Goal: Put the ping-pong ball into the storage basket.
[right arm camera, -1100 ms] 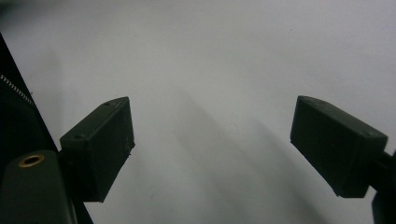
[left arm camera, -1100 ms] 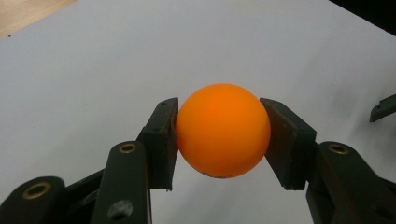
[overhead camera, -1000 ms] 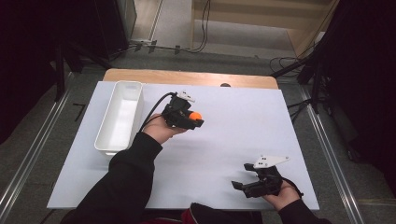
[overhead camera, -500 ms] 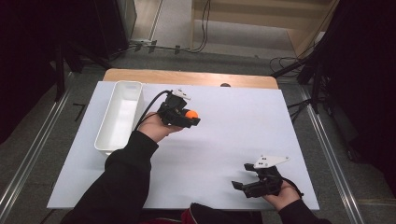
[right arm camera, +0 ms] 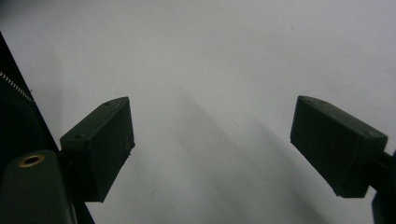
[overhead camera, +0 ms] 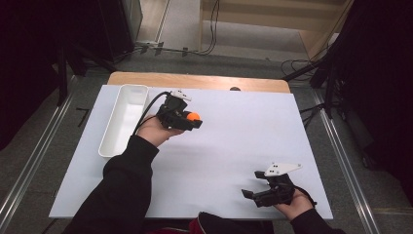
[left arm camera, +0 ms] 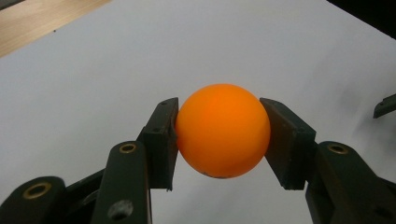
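Above the white worktop [overhead camera: 234, 146], left of centre in the high view, we see the left tool [overhead camera: 191, 120] clamped on an orange ball [overhead camera: 194, 116]. In the left gripper view, both black pads [left arm camera: 163, 135] press the ball's [left arm camera: 223, 130] sides at mid-frame. Just to its left in the high view, a long white tray [overhead camera: 111, 141] lies along the worktop's edge. At lower right, the right tool [overhead camera: 249, 193] rests near the front edge, jaws spread wide with nothing between them.
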`<state>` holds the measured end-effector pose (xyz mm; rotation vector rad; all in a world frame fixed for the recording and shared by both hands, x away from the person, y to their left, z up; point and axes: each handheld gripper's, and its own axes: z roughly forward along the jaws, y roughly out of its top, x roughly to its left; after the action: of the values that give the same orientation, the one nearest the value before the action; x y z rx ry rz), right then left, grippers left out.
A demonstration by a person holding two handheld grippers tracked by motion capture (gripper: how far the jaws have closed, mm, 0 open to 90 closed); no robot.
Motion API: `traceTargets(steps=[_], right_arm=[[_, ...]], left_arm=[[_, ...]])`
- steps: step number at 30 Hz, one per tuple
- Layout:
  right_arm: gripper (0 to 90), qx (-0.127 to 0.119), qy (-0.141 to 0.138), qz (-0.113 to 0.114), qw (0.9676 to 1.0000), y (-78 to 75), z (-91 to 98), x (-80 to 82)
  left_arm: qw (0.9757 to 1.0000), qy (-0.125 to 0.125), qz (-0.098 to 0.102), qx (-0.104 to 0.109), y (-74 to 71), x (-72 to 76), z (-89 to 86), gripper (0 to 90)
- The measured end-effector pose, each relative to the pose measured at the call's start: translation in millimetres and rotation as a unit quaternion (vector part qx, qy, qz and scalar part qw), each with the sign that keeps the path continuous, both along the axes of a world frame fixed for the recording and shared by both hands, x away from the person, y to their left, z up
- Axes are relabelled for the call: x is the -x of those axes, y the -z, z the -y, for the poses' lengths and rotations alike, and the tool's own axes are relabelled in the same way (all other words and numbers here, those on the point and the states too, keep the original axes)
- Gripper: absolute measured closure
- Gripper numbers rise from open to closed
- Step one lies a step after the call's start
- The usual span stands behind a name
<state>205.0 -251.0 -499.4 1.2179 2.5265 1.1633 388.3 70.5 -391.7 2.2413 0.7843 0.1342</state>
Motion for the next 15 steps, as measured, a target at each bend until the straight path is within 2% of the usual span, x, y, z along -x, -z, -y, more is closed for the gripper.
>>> traceTargets(steps=[5,15], right_arm=[[12.2,0.0,-0.001,0.001,1.0,0.2,-0.3,0.2],[12.3,0.0,-0.002,0.002,1.0,0.0,-0.1,0.1]], left_arm=[[1.0,0.0,0.002,-0.006,-1.9,-0.8,-4.5,50.2],[0.9999,-0.015,-0.003,0.0,-1.3,-5.5,-13.6,50.3]])
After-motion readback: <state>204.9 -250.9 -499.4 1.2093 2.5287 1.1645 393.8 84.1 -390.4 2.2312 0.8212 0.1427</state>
